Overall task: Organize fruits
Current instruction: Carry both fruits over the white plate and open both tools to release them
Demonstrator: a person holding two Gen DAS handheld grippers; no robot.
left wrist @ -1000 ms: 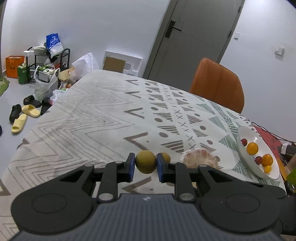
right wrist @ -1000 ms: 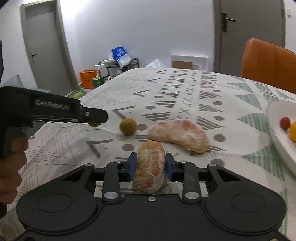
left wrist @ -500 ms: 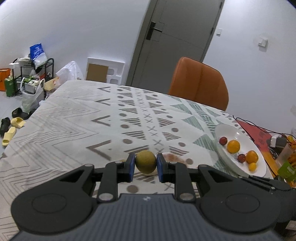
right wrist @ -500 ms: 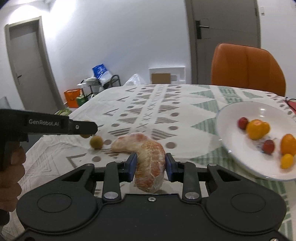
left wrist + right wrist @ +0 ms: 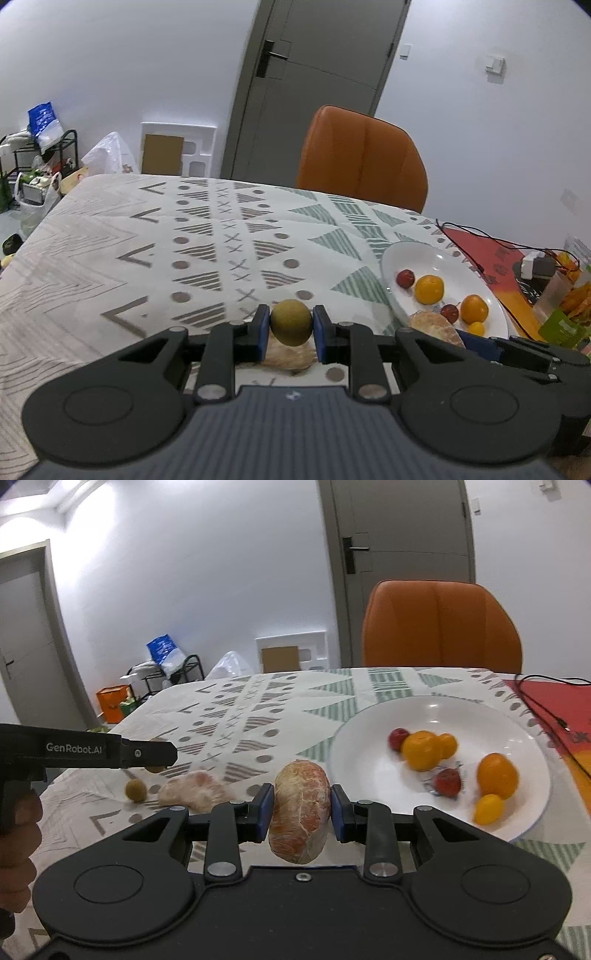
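Note:
My left gripper [image 5: 291, 330] is shut on a round olive-green fruit [image 5: 291, 322], held above the tablecloth. Under it a peeled pomelo segment [image 5: 288, 357] lies on the cloth. My right gripper [image 5: 301, 808] is shut on a second peeled pomelo segment [image 5: 300, 808], just left of the white plate [image 5: 443, 709]. The plate holds oranges [image 5: 421, 749], small red fruits [image 5: 447, 782] and a small yellow fruit [image 5: 488, 808]. Another olive-green fruit [image 5: 135, 789] sits on the cloth beside the lying pomelo segment [image 5: 195, 794]. The right wrist view shows the left gripper [image 5: 162, 755] from the side.
An orange chair [image 5: 362, 158] stands at the table's far edge. A red mat [image 5: 480, 251] with a black cable, a charger and packets lies right of the plate [image 5: 406, 254]. A hand [image 5: 18, 834] holds the left gripper's handle. Bags and a rack stand on the floor at the left.
Both grippers have moved right toward the plate, each carrying its fruit. The plate now sits much closer in the right wrist view. Neither grip has changed.

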